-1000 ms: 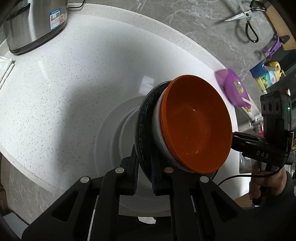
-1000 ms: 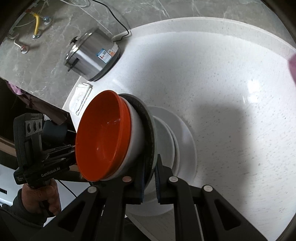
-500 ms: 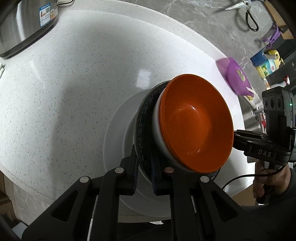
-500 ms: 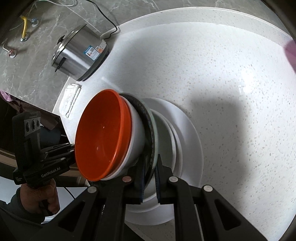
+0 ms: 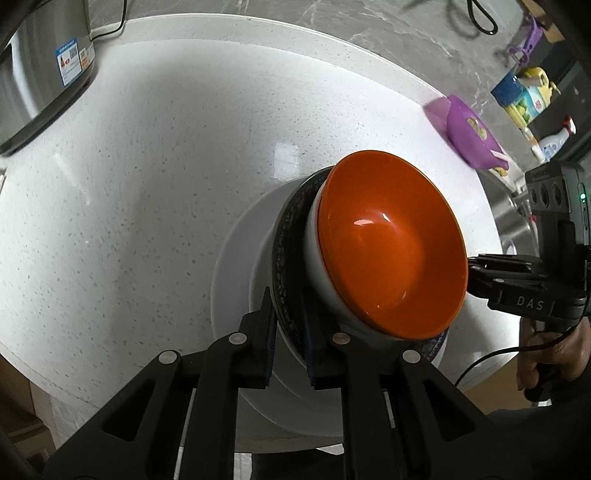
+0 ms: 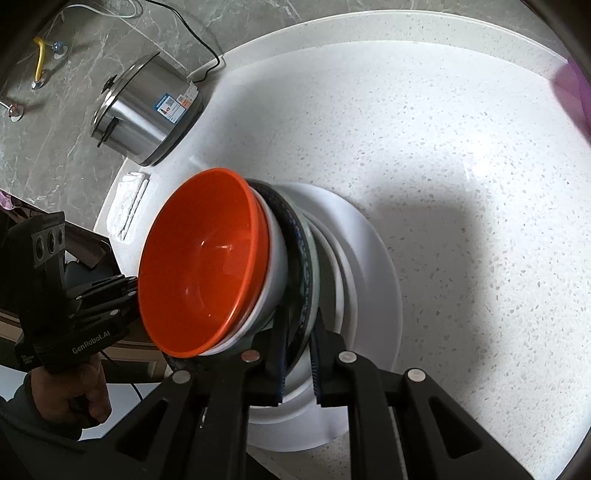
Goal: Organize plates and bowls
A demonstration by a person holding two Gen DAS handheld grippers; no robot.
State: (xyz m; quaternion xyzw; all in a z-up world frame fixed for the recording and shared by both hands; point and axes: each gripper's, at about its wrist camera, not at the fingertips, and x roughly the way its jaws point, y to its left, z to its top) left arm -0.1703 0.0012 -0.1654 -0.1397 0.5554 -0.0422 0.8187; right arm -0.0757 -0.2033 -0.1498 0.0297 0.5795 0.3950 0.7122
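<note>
Home kitchen: speckled white countertop [image 6: 461, 184], steel rice cooker [image 6: 144, 110], grey marble wall [image 5: 388, 22], stacked bowls.

The cooker [image 5: 40, 74] (steel) is cut off at the left edge.

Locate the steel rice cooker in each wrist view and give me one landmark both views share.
Left wrist view: the steel rice cooker fills the top left corner, cut off by the frame edge.
Right wrist view: it stands whole in the upper left, at the back edge of the white counter.
Shared landmark: the orange bowl, topmost in the stack.
</note>
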